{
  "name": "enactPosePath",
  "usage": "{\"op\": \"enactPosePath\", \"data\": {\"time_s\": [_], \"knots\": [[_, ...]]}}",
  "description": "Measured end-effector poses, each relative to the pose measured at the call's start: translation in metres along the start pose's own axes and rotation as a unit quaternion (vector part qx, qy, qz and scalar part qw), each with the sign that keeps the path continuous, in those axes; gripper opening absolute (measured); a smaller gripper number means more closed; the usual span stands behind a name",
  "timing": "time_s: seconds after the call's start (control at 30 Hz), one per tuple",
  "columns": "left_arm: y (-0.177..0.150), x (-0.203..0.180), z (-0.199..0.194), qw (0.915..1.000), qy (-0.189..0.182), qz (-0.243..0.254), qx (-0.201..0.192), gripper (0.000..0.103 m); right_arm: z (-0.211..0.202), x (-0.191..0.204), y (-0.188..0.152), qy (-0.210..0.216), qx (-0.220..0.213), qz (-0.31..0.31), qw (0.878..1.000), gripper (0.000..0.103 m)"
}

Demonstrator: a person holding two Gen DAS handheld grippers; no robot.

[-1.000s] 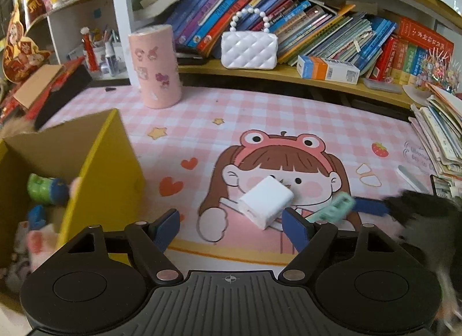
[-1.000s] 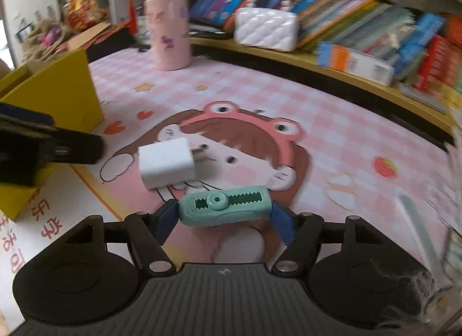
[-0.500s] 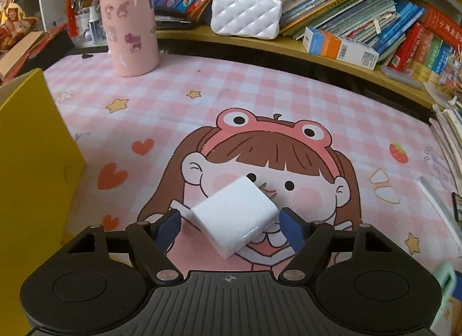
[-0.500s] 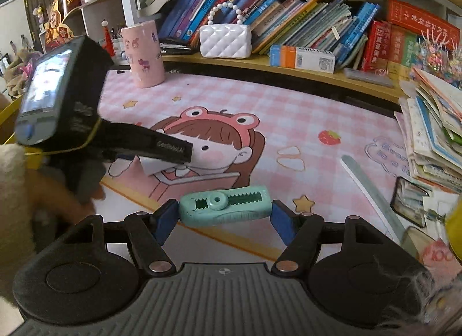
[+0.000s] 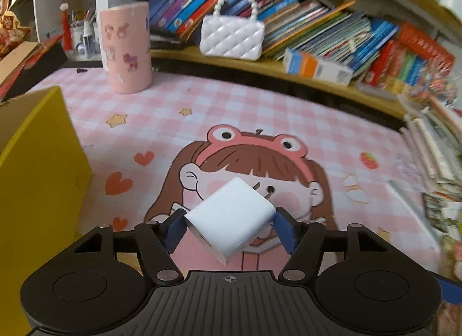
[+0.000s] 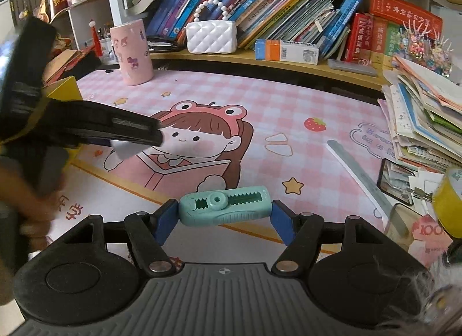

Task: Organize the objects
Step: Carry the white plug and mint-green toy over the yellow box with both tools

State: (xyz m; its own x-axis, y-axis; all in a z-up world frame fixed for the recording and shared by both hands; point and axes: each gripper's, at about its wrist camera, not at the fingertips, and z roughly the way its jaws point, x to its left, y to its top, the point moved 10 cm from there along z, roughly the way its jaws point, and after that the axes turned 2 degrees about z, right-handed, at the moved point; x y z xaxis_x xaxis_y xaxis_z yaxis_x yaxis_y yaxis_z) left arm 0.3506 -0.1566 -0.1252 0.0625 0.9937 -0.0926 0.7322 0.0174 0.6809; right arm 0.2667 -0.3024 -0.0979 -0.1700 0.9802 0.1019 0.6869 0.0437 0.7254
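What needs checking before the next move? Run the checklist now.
1. Left gripper around the white charger: ok. The jaws have just been closing with the charger between them, and both blue pads now meet its sides.
2. Charger sitting square in the grip: not ok, it is skewed, one corner pointing toward the camera.
3. Right gripper shut on the green toothed clip: ok, held end to end between the pads.
4. Yellow box within view for the drop: ok, at the left of the left wrist view.
5. Room inside the box: cannot tell, its inside is out of view.
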Motion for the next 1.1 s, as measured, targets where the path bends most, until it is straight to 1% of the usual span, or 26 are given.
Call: {"op": "enactPosePath", "data": {"time_s": [0.13,0.33,0.5,0.7,0.77,0.87,1.0,1.1], "knots": [[-0.009,0.003,-0.033,0.9998,-0.019,0.004,-0.005,0.065,-0.008,0.007,-0.004,-0.013,-0.002,0.001,1.0,0.067],[-0.036,0.011,-0.085,0.9989,-0.045,0.008,-0.007,0.065,-0.024,0.021,-0.014,-0.044,-0.003,-0.006,0.999,0.067],[-0.06,0.017,-0.12,0.9978,-0.062,0.024,-0.007,0.065,-0.04,0.041,-0.025,-0.047,-0.004,-0.01,0.999,0.067],[-0.085,0.035,-0.142,0.9973,-0.066,0.032,-0.006,0.065,-0.052,0.07,-0.039,-0.05,0.0,-0.02,0.999,0.067],[-0.088,0.045,-0.147,0.9976,-0.061,0.03,-0.011,0.065,-0.055,0.08,-0.042,-0.054,0.001,-0.021,0.998,0.067],[-0.093,0.059,-0.158,0.9973,-0.065,0.029,-0.017,0.065,-0.06,0.094,-0.047,-0.06,0.001,-0.022,0.998,0.068],[-0.102,0.079,-0.17,0.9968,-0.072,0.031,-0.018,0.065,-0.068,0.119,-0.055,-0.065,0.003,-0.024,0.998,0.068],[-0.11,0.095,-0.179,0.9969,-0.067,0.035,-0.022,0.065,-0.074,0.14,-0.063,-0.066,0.005,-0.025,0.998,0.068]]}}
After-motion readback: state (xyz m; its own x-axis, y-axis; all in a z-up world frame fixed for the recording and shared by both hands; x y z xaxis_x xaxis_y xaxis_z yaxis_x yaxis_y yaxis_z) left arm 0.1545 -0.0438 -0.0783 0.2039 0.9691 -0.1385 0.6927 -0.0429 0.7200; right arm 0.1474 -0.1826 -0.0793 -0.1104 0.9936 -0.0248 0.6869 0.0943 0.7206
